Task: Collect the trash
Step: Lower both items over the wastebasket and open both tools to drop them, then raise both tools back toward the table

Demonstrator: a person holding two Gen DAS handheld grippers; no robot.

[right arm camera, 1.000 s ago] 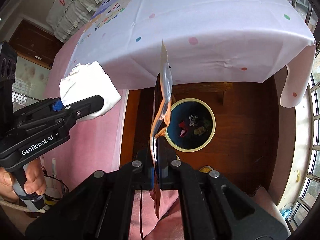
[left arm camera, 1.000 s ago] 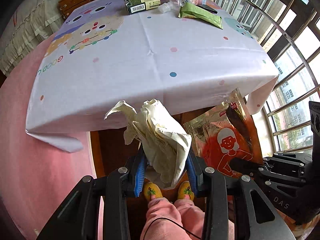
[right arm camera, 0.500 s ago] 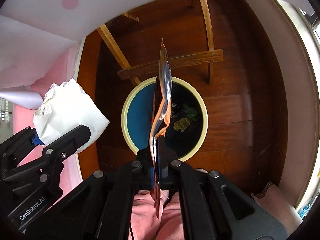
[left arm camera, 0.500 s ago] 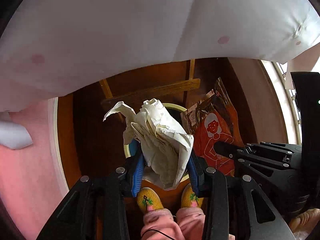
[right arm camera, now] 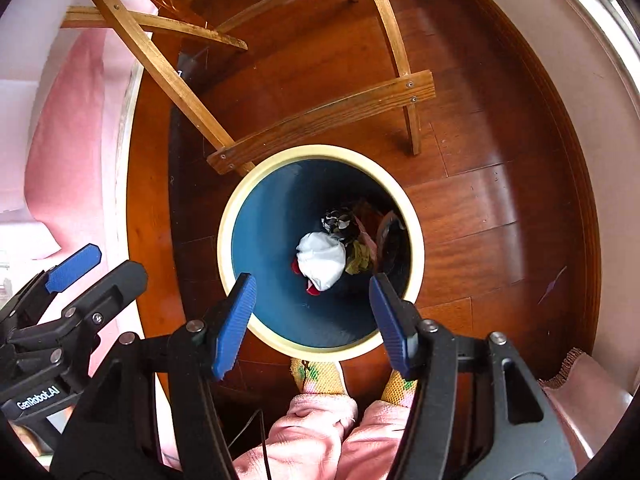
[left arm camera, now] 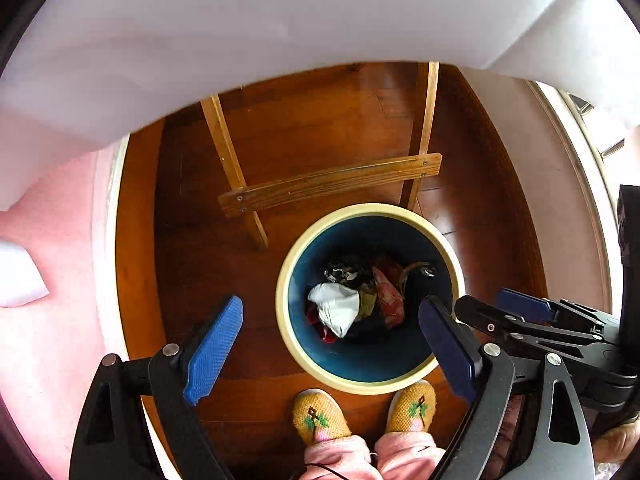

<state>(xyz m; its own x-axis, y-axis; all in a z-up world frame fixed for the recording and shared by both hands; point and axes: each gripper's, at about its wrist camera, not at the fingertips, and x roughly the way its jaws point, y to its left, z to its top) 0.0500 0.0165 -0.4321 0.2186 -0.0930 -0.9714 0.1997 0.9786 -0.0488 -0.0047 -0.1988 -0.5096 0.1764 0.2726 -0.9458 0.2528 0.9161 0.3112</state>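
Dark wooden floorboards (left arm camera: 320,128) run under a table whose pale cloth (left arm camera: 280,20) hangs across the top of the view, with the wooden table legs (left arm camera: 332,184) crossing just behind a round bin (left arm camera: 452,256) that has a cream rim and a blue inside. A person stands right at the bin, yellow slippers (left arm camera: 320,416) touching its near edge. Both tools hang above the opening: the left gripper (left arm camera: 332,344) has its blue pads spread wide with nothing between them, and the right gripper (right arm camera: 312,320) is likewise wide open and empty. Down at the bottom of the bin lies a crumpled white paper (right arm camera: 322,260) on top of a reddish wrapper (left arm camera: 388,296) and other dark scraps, so that load of trash appears to be in. Whether more litter waits on the table I cannot tell, since its top is out of sight; if any does, I would guess the next thing is to lift both tools back up for it.
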